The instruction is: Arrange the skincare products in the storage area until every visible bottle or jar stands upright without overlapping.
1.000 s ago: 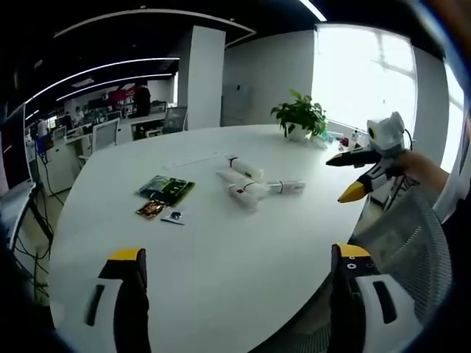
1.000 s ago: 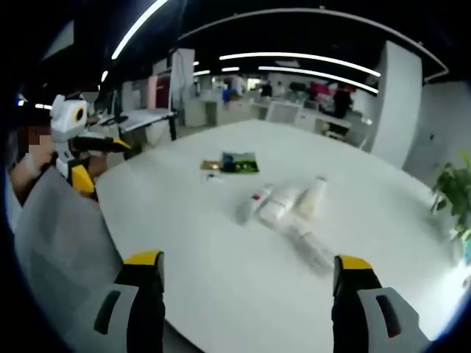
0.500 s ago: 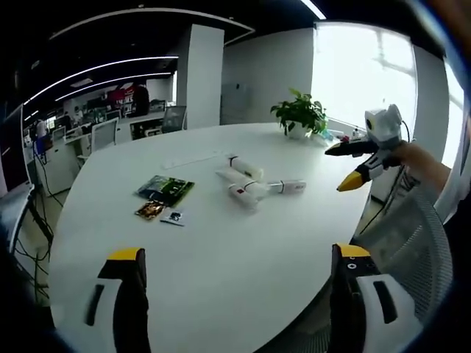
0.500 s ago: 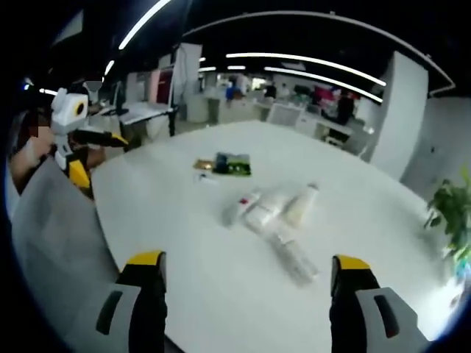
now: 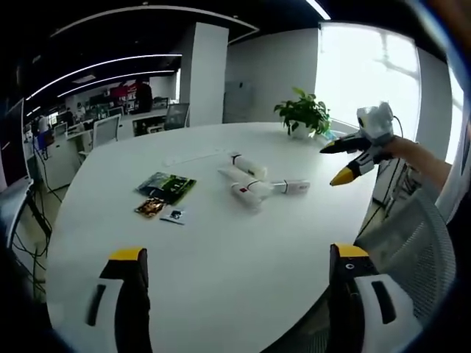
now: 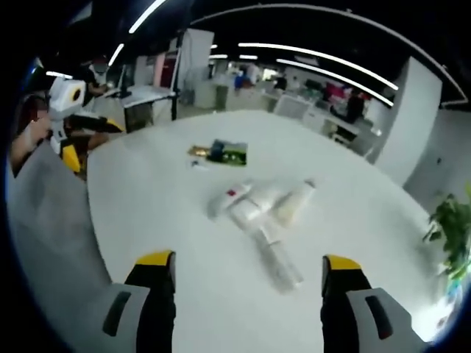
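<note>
I hold my left gripper (image 5: 239, 294) low over the near edge of the round white table (image 5: 221, 250), its two yellow-tipped jaws spread wide apart with nothing between them. My right gripper (image 6: 249, 294) hangs the same way over the opposite side of the table, jaws set wide and bare.

The skincare bottles (image 5: 257, 184) lie in a loose cluster near the middle of the tabletop, all on their sides, none upright. In the left gripper view I make out a white bottle (image 5: 246, 166) with a dark band farthest from me, a white tube with a red mark (image 5: 245, 195) nearer, and a slim one (image 5: 292, 187) pointing off to the right; they touch or cross one another where they meet. In the right gripper view the same heap is blurred (I cannot count them surely there), with a clear, long bottle (image 6: 278, 263) lying closest to my jaws and a pale bottle (image 6: 293, 204) slanting away.

Well apart from the cluster lie a green packet (image 5: 167, 187), a small orange-brown packet (image 5: 150, 208) just beside it, and a tiny card (image 5: 174, 216).

A potted plant (image 5: 303, 115) stands at the table's far edge. The right gripper also shows in the left gripper view (image 5: 346, 158), held in my hand off the table's right side, its jaws parted; a mesh chair back (image 5: 412, 243) sits below it.
</note>
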Demonstrator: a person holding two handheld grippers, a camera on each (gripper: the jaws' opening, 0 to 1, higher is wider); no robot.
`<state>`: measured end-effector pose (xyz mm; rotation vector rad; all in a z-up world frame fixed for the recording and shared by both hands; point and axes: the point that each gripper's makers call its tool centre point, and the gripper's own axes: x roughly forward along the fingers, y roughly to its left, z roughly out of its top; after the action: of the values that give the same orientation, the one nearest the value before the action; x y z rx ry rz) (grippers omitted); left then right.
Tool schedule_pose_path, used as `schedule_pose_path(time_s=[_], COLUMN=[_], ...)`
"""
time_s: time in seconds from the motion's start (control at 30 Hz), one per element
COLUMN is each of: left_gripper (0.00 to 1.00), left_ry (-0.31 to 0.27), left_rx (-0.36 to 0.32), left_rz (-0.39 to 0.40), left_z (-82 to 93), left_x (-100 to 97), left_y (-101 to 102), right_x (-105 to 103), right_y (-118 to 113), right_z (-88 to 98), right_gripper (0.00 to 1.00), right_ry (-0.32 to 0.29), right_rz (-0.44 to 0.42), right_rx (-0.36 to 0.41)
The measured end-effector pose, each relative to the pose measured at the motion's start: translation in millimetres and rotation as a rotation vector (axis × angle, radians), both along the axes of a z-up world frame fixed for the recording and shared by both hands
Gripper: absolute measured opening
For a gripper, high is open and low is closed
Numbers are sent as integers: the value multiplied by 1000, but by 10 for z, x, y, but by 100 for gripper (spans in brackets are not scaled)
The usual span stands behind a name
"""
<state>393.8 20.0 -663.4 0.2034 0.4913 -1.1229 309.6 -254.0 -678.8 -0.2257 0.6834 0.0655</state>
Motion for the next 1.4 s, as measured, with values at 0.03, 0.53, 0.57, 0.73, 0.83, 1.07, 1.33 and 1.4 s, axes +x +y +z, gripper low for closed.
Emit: schedule_pose_path(time_s=[0.03, 0.53, 0.57, 0.73, 0.83, 1.07, 1.33, 1.4], left_gripper=[97, 95, 95, 96, 95, 95, 93, 94], left_ry=[-1, 23, 25, 41, 44, 65, 83, 80], left_rx=[2, 13, 13, 9, 8, -30, -43, -40], left_rz=[0, 8, 9, -3, -2, -20, 8, 5], left_z=[-10, -95, -101, -127, -152, -165, -169, -174], left_x=[7, 69, 72, 56, 74, 22, 78, 74], left_y=[-6, -43, -39, -64, -89, -188, -156, -154], right_x=[13, 240, 259, 429, 513, 673, 831, 886], right_y=[-15, -176, -181, -289, -271, -340, -365, -395], right_z=[-33, -247, -250, -281, -279, -311, -395, -408], right_gripper=[83, 71, 70, 68, 67, 67, 65, 65], right_ry=[17, 92, 93, 103, 102, 119, 146, 143], right_rz=[10, 37, 36, 39, 41, 54, 65, 64], right_rx=[1, 32, 34, 35, 83, 71, 73, 79])
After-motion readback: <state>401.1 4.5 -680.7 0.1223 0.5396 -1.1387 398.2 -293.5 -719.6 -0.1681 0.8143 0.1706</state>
